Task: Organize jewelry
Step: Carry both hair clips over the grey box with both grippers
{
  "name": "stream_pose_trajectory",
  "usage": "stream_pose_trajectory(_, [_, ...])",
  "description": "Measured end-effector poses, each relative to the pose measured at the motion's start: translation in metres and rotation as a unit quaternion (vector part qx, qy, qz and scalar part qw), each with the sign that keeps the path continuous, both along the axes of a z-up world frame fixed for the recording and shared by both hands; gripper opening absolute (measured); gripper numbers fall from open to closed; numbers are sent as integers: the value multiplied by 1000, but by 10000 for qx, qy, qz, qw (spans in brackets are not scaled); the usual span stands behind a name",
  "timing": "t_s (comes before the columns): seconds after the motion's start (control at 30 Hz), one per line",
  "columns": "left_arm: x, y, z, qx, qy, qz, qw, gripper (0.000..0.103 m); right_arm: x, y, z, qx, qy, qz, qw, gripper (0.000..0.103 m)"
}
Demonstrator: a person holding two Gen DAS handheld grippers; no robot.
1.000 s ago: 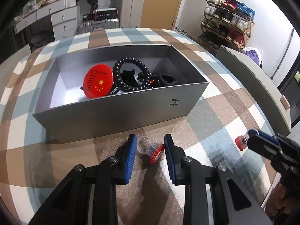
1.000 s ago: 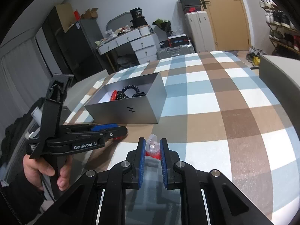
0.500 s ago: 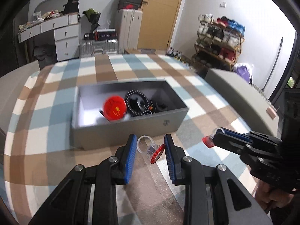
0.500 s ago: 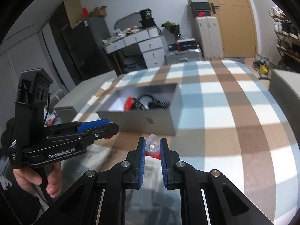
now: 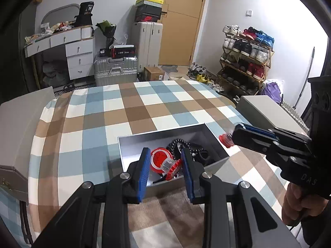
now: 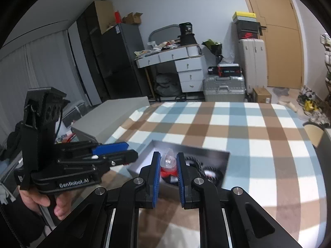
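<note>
My left gripper is shut on a clear plastic ring with a red toothed base. It hangs over the near edge of the open grey box. A red round badge and a black bead bracelet lie inside the box. My right gripper is shut on a similar clear piece with a red base, also above the box. In the left wrist view the right gripper comes in from the right, level with the box's right end. The left gripper shows at the left of the right wrist view.
The box stands on a table with a blue, brown and white checked cloth. Grey slabs flank the table at the left and right. A hand holds the right gripper's handle. Suitcases, a desk and a shoe rack stand beyond.
Both grippers have risen with their pieces still in them. The box, earlier ahead of the fingertips, now lies beneath them in both views.
</note>
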State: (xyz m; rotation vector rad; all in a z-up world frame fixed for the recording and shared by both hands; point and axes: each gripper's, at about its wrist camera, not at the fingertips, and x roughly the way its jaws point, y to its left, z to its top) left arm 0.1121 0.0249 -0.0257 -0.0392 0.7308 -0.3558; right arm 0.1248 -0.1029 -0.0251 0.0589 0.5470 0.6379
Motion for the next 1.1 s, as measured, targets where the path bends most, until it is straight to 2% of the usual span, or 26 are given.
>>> stream_pose_trajectory(0.17, [10,8,-5,-172,154,-23,9997,24,21,12,0,81,39,77,9999,14])
stream_pose_trajectory(0.23, [20,12,-10,-392,311,-38,9987,24,30,16,-5,134,120,79,9998,14])
stream_pose_trajectory(0.37, [29,15,-18,-508,456,-25,9977,24,49,22,-20,131,375,27,9992,14])
stream_pose_trajectory(0.67, [33,16,-30,-413,586,-91,9974,24,74,39,-42,20,646,197,9977,14])
stream_pose_trajectory(1.1, [36,19,-39,-327,701,-65,9970,25,86,54,-56,-171,790,304,9963,16])
